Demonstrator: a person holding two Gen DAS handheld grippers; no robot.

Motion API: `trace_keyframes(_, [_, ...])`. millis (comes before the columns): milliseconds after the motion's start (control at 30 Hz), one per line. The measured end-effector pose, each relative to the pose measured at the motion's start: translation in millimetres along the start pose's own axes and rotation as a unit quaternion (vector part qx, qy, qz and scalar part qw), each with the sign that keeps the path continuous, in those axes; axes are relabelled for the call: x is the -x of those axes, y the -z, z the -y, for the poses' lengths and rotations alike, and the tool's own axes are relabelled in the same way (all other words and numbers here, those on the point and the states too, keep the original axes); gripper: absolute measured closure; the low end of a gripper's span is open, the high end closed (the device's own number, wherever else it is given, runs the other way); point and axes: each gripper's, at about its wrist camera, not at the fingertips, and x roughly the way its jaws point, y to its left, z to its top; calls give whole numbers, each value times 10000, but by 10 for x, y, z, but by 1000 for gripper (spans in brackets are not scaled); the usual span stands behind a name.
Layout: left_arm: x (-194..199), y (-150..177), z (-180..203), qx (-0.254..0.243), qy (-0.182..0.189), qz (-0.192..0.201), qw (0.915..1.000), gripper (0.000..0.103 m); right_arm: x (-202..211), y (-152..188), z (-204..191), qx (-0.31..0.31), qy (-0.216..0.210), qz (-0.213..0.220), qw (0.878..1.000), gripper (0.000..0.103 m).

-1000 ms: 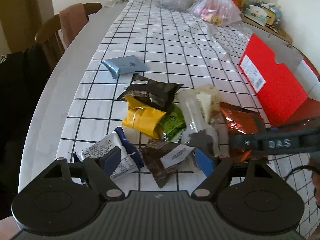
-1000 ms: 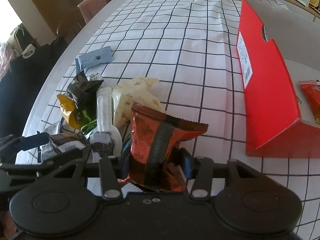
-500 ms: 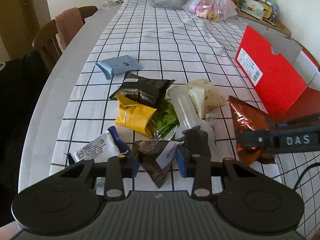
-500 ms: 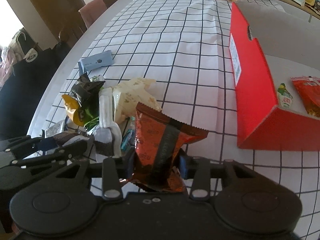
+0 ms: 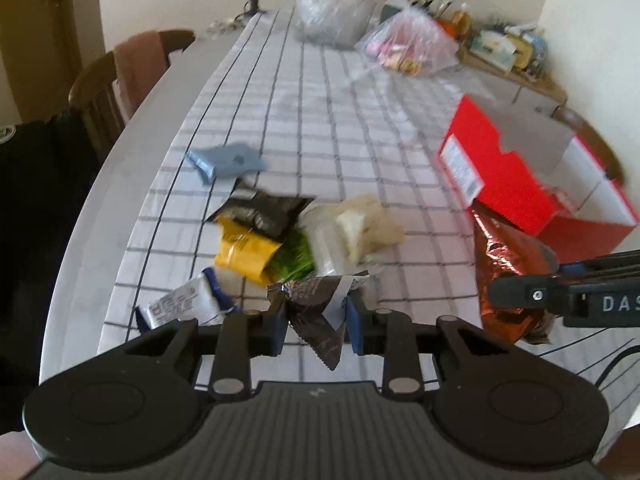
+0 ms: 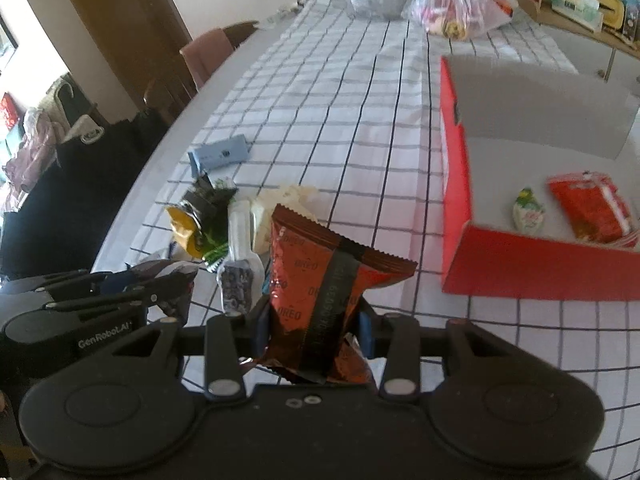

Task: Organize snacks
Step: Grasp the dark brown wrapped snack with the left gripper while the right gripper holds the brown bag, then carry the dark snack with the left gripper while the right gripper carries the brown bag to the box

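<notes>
- Left gripper (image 5: 316,326) pinching a crumpled dark-brown foil snack wrapper with a white label (image 5: 320,312) between its two blue pads, jaws closed down to the wrapper's width, wrapper hanging clear of the cloth.
- Right gripper (image 6: 314,326) clamping a shiny copper-red Oreo foil packet with a dark stripe (image 6: 320,292) the same way, packet standing upright between the jaws.
- Lying just ahead of the left gripper: a white-and-blue printed sachet (image 5: 184,302) to its left, then a yellow foil pack (image 5: 246,252), a green pack (image 5: 294,258) and a black foil pack (image 5: 264,210) heaped together, touching.
- Resting beside that heap, to its right, a cream-coloured crinkled bag (image 5: 368,224).
- Sitting farther ahead and apart, a flat pale-blue pouch (image 5: 226,160).
- Standing open ahead and to the right of the right gripper, a red cardboard box with grey lining (image 6: 456,184), holding a red flat packet (image 6: 592,210) and a small white wrapped sweet (image 6: 528,210).
- Spreading under everything, a white tablecloth with a black grid (image 6: 340,100).
</notes>
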Motion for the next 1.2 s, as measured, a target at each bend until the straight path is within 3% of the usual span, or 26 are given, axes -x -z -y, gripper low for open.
trace_keyframes(200, [231,-213,252,-19,191,197,9996,74,361,-98,121,19,45,278,9996,63])
trace_keyframes(600, [443,-666,977,-610,597,703,9939,74,785,-287,677,-56,374,740,9965,63])
trace_keyframes(967, [144,-952,1761,-1082,869,596,9885,74,834,-486,1413,-151,784,773,9938,63])
trace_keyframes(1200, [-159,-1116,2129,-1053,945,333,9894,74,740,-584,1856,-138,940,652,9933,63])
